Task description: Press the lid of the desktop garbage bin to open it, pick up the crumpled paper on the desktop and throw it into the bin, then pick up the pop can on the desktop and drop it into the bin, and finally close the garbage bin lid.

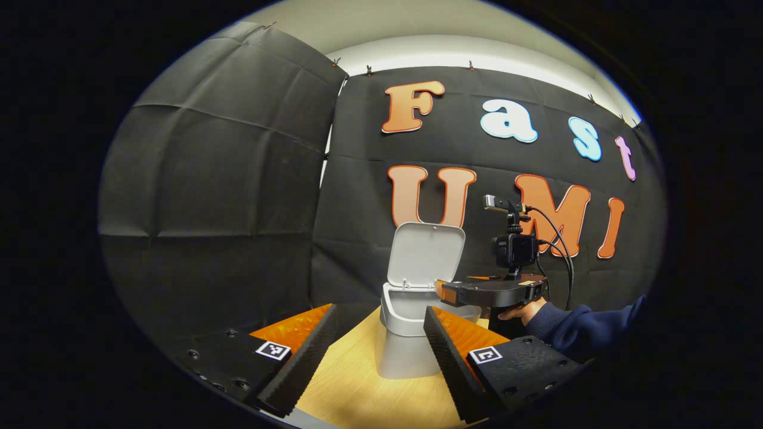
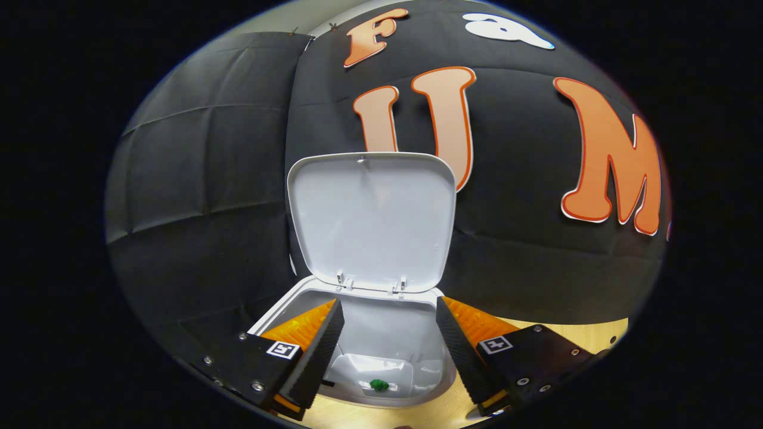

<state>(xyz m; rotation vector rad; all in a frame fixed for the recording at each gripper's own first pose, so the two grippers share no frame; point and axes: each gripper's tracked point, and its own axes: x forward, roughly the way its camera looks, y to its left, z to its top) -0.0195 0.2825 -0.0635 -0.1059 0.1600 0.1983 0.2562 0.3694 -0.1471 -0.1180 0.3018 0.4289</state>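
The white desktop bin (image 1: 405, 339) stands on the wooden table with its lid (image 1: 426, 253) swung upright. My left gripper (image 1: 381, 333) is open a short way in front of the bin, with nothing between its fingers. A hand in a dark blue sleeve holds my right gripper (image 1: 446, 290) over the bin's mouth. In the right gripper view that gripper (image 2: 388, 305) is open and empty above the open bin (image 2: 280, 310), facing the raised lid (image 2: 372, 220). A small green crumpled lump (image 2: 378, 385) lies on the bin's floor.
The light wooden table (image 1: 351, 393) runs under the bin and shows again at the lower right (image 2: 596, 330). The black cloth wall stands close behind the bin. A sleeve (image 1: 584, 325) reaches in from the right.
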